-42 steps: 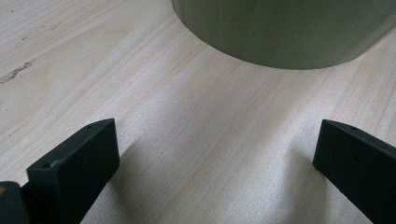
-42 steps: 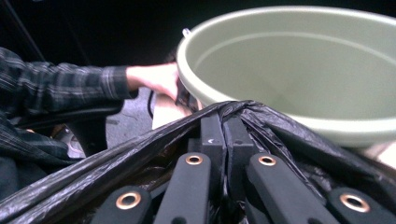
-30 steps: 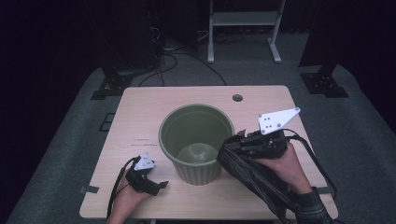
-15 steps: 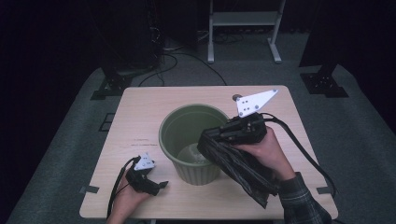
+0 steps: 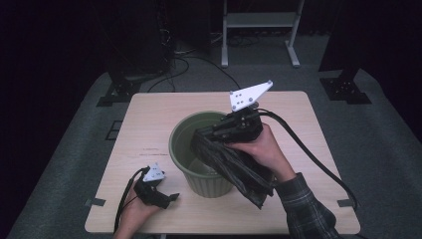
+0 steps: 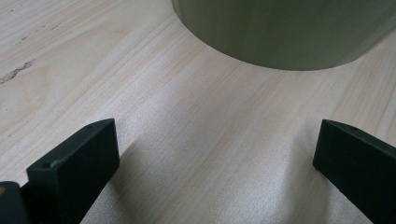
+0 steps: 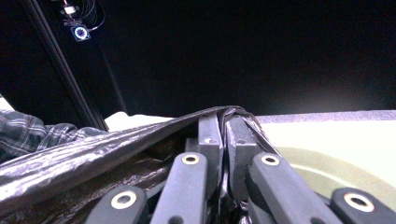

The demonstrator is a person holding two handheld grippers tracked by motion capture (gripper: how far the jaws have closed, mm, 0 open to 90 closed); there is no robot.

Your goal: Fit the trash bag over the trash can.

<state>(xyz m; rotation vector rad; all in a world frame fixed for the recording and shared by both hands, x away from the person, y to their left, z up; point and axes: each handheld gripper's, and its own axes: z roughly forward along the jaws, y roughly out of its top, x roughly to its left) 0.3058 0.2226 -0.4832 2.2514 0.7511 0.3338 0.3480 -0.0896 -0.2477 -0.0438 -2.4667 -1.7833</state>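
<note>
On a pale wooden table (image 5: 149, 124), set on grey carpet in a dark room with cables and stands behind, a green bin (image 5: 209, 179) was placed. Over its rim a black bag (image 5: 234, 167) was clamped in the closed right gripper (image 5: 199, 137). The left gripper (image 5: 166, 198) was rested wide open and empty beside the bin.
</note>
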